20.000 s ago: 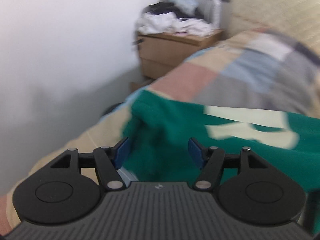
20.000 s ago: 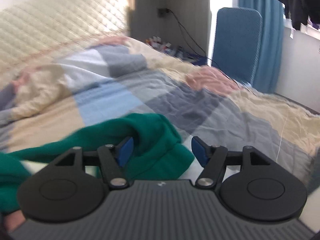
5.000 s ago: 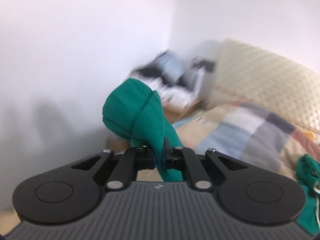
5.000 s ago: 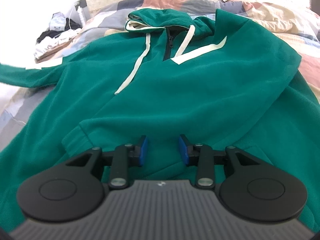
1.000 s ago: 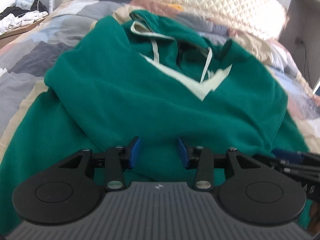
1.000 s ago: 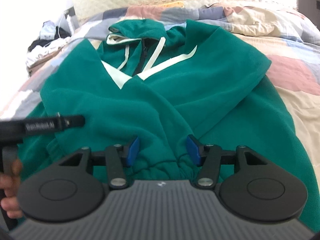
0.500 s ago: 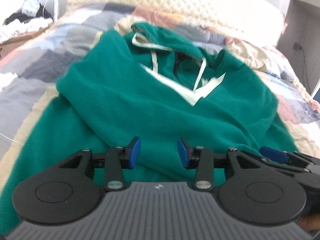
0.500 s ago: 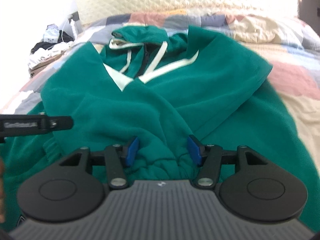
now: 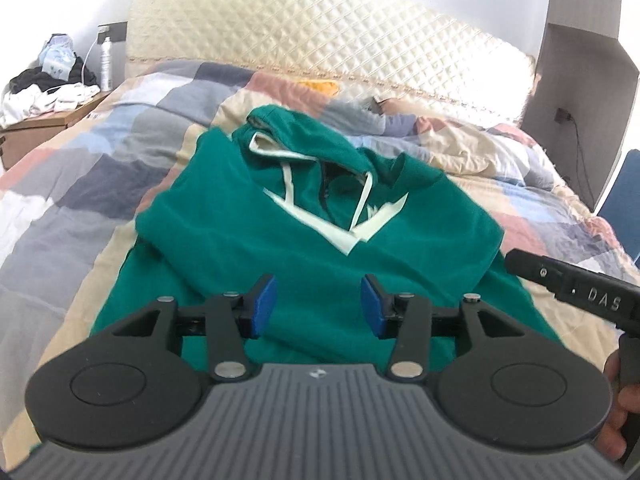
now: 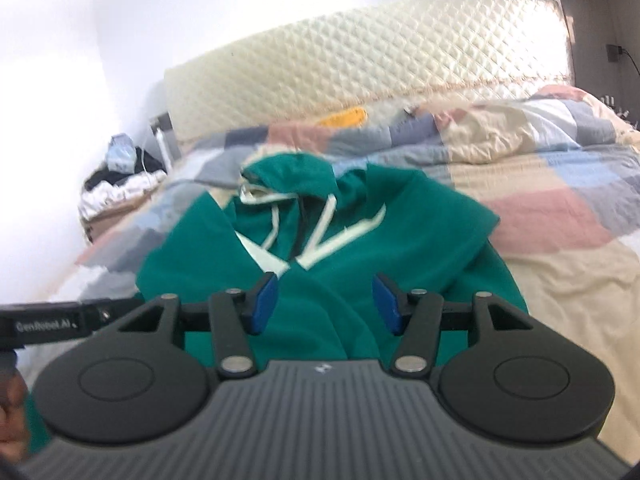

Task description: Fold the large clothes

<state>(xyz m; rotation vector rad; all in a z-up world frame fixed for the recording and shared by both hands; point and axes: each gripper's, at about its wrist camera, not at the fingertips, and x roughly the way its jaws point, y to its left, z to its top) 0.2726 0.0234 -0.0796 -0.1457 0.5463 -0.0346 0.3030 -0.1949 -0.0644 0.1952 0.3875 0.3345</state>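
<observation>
Both sleeves folded in on the hoodie [image 9: 248, 232]; my left gripper [image 9: 318, 306] and right gripper [image 10: 324, 304] gape wide, empty, near its hem — next I'd grab that hem and fold toward the hood.

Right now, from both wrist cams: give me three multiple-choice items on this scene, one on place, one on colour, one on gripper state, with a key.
1. Where does the hoodie lie?
A. on the patchwork quilt
B. on the bedside cabinet
C. on the floor

2. What colour are the hoodie's drawstrings?
A. black
B. red
C. cream

3. How do the fingers of both grippers stand?
A. both shut on cloth
B. both open, holding nothing
C. only the left shut

Key: A, the green hoodie is spread on the quilt. C, the drawstrings are cream. B, the left gripper and the right gripper show open gaps between the blue pads.
</observation>
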